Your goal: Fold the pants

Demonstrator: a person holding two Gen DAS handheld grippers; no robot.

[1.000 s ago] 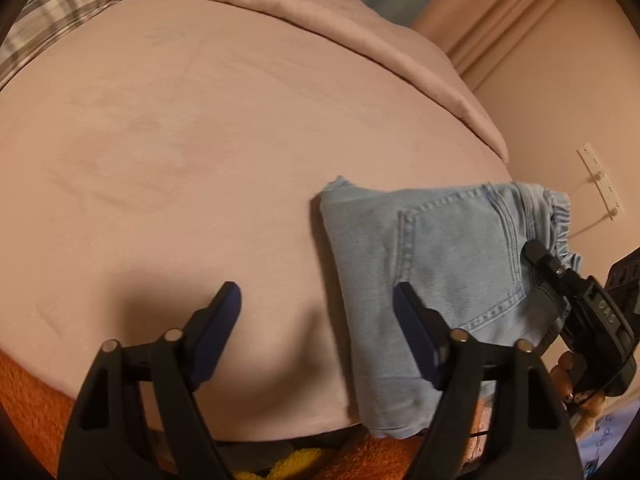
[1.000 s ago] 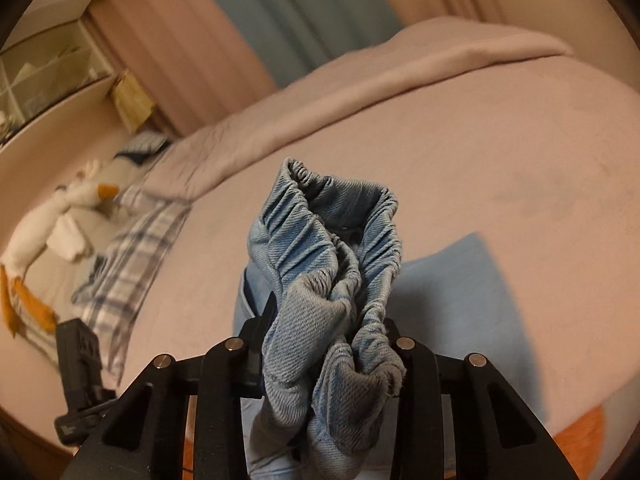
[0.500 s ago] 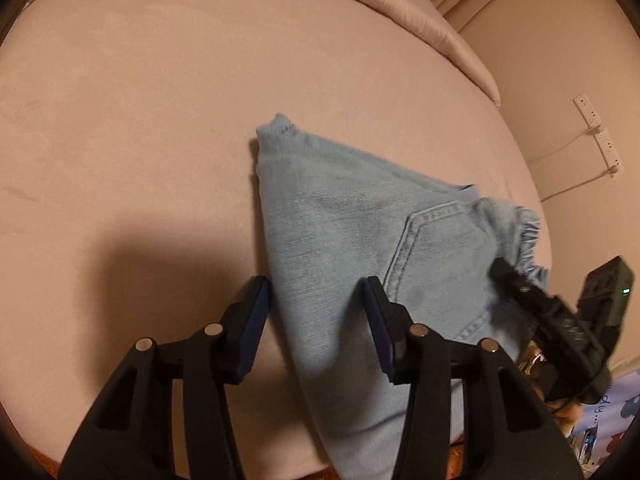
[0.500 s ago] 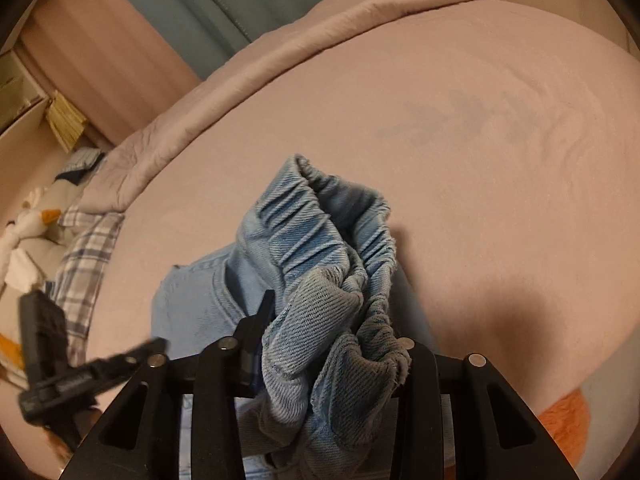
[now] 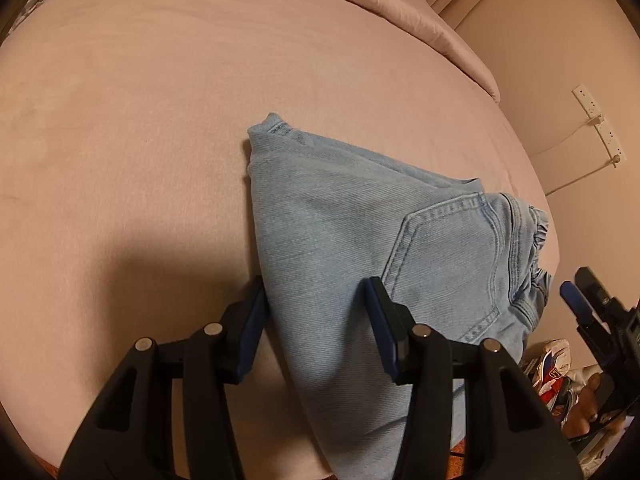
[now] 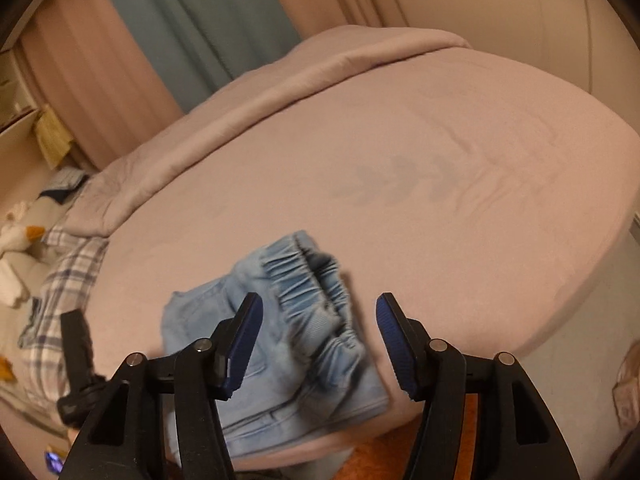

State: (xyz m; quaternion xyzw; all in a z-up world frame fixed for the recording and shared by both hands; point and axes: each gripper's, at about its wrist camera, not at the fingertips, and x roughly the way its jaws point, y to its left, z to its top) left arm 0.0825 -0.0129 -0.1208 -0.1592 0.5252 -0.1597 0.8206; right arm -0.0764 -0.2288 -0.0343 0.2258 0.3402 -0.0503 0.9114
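Right gripper [image 6: 316,338] newly parted, off pants [image 6: 280,344].

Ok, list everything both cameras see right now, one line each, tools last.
jeans: one, light blue, folded, lying at the near edge of the bed
bed: one, pink cover, under the jeans
duvet: one, pink, bunched along the far side of the bed
curtain: blue with pink panels, behind the bed
plaid cloth: one, blue and white, left of the bed
power strip: one, white, on the wall
left tool: open, straddling the jeans' edge
right tool: open, over the waistband, holding nothing
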